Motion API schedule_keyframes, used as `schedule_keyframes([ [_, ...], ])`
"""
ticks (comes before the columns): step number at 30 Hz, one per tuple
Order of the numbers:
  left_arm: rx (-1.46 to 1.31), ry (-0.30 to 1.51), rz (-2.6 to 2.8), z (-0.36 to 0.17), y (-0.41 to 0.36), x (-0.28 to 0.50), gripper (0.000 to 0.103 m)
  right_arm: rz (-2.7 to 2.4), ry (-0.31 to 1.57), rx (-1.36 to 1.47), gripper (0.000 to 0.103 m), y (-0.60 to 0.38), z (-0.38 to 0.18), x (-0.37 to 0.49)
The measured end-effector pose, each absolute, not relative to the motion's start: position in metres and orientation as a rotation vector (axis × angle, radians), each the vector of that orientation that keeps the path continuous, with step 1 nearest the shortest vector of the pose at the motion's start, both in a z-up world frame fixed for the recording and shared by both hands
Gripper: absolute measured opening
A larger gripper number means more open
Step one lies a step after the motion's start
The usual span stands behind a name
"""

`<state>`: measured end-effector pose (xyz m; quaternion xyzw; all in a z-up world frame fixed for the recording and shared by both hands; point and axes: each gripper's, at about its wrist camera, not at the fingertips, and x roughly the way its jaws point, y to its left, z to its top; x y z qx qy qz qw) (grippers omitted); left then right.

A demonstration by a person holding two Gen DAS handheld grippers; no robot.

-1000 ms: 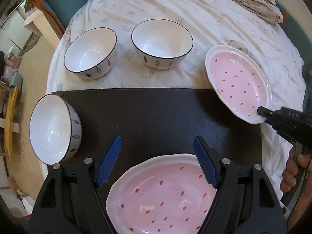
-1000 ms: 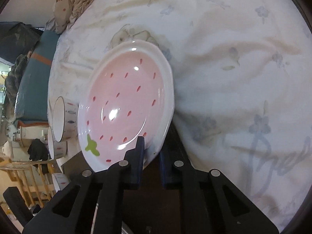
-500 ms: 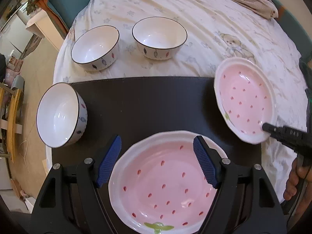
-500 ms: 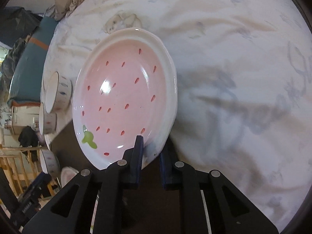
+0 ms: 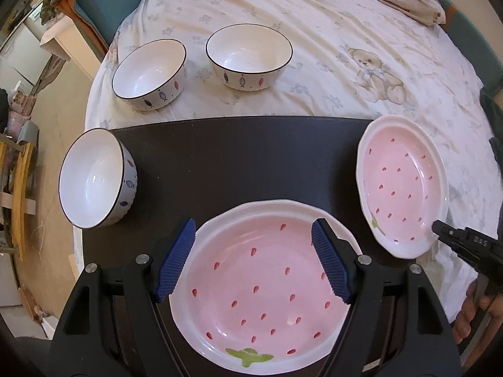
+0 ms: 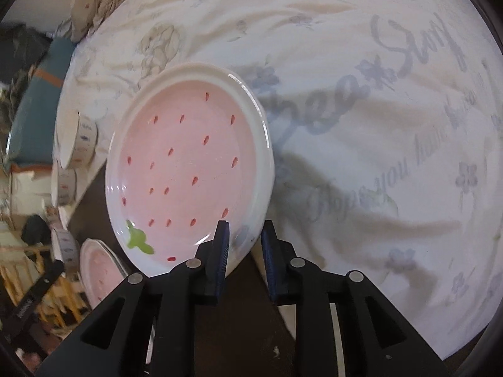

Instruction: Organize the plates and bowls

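Strawberry plate [image 6: 188, 169] rests at the dark mat's [image 5: 251, 163] right edge, its rim between the just-opening, released right gripper [image 6: 242, 245], while the left gripper [image 5: 251, 264] hovers open, empty.

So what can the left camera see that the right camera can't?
Only the left view shows all three bowls clearly: two on the sheet and one on the dark mat. It also shows the teddy print sharply and the left tool open above the near plate.

Only the right view shows the grey writing on the sheet and the right tool, whose jaws have just been opening around the rim of the far plate.

Both show the two pink plates.
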<state>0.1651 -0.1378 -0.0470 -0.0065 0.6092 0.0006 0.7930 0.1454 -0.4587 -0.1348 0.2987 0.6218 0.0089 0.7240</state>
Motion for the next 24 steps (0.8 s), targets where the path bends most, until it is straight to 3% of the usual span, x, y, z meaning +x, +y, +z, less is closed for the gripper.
schedule_keyframes([
  [12, 0.028, 1.349, -0.054, -0.08, -0.192, 0.208, 0.073, -0.03, 1.314, 0.854, 0.025, -0.481, -0.138, 0.149],
  [14, 0.035, 1.361, -0.079, -0.086, -0.203, 0.215, 0.073, -0.041, 1.309, 0.861, 0.029, -0.482, -0.138, 0.151],
  [16, 0.041, 1.368, -0.097, -0.091, -0.212, 0.222, 0.073, -0.054, 1.302, 0.865, 0.055, -0.484, -0.138, 0.154],
  [17, 0.037, 1.371, -0.103, -0.093, -0.215, 0.225, 0.073, -0.062, 1.291, 0.871, 0.058, -0.486, -0.138, 0.154],
  [24, -0.031, 1.415, -0.13, -0.11, -0.232, 0.245, 0.07, -0.042, 1.278, 0.933, 0.057, -0.498, -0.147, 0.164],
])
